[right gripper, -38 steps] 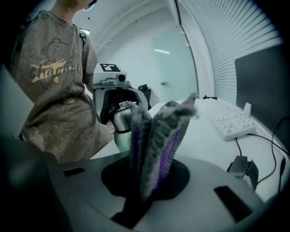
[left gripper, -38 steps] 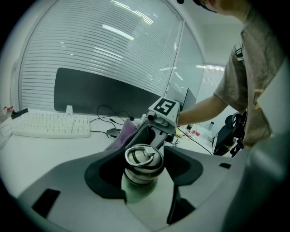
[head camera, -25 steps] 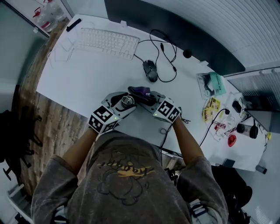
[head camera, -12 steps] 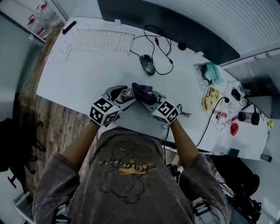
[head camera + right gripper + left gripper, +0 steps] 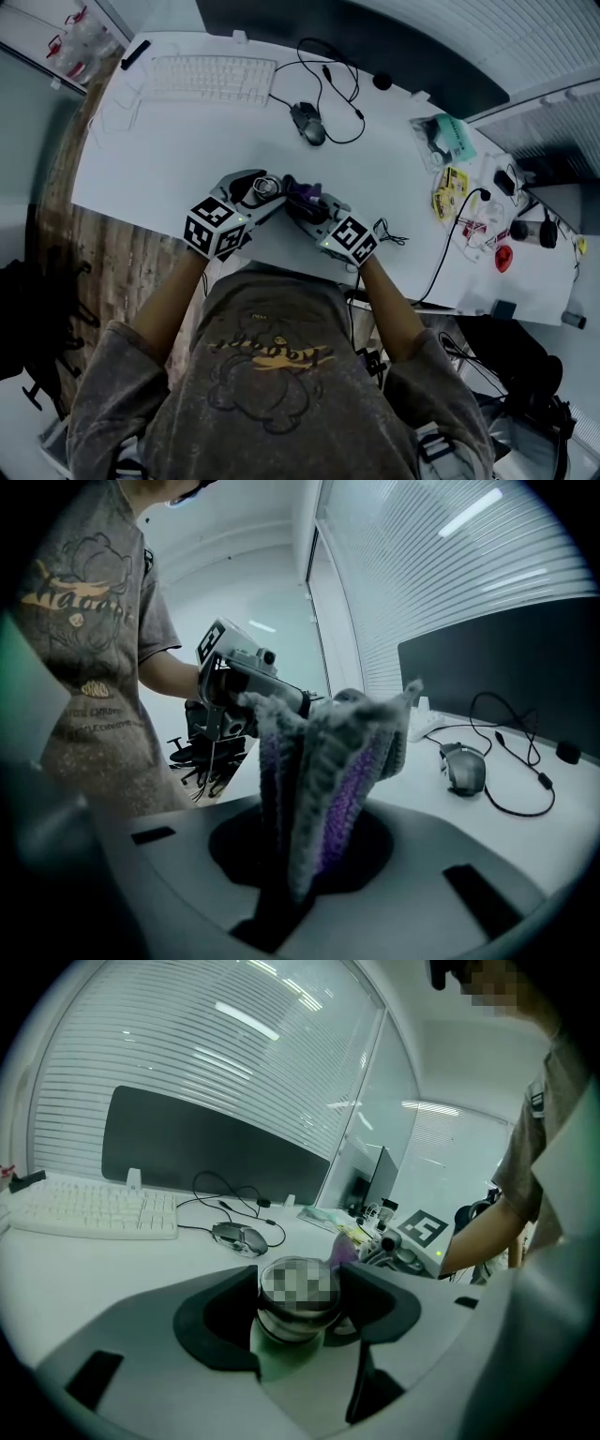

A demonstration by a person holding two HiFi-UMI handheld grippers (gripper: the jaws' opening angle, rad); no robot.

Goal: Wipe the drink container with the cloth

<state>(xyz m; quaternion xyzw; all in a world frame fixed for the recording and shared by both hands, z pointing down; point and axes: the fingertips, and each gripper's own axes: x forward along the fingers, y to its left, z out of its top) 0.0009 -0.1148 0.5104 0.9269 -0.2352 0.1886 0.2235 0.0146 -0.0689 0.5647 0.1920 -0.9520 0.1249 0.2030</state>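
Left tool (image 5: 300,1312) has its jaws spread wide, one on each side of the drink container (image 5: 292,1324), and both pads look pressed right against it, so it's gripped. It's a roundish cup thing with a metal-looking rim up top and a greenish body below, sitting upright in the jaws.

Right tool (image 5: 298,860) is clamped down on the cloth (image 5: 319,761), a fuzzy grey knit one with purple in the folds. It's bunched up and sticks up out of the jaws in a tall wad.

From the head view the two tools meet nose to nose in front of the person, near the front edge of the worktop (image 5: 169,159). The cloth is right up against the container's right side; I can't tell how much of it actually touches.

Further back on the worktop there's a dark mouse (image 5: 307,124) with its cable looping around, and a white keyboard (image 5: 208,79) off to the far left. Small clutter sits along the right end.
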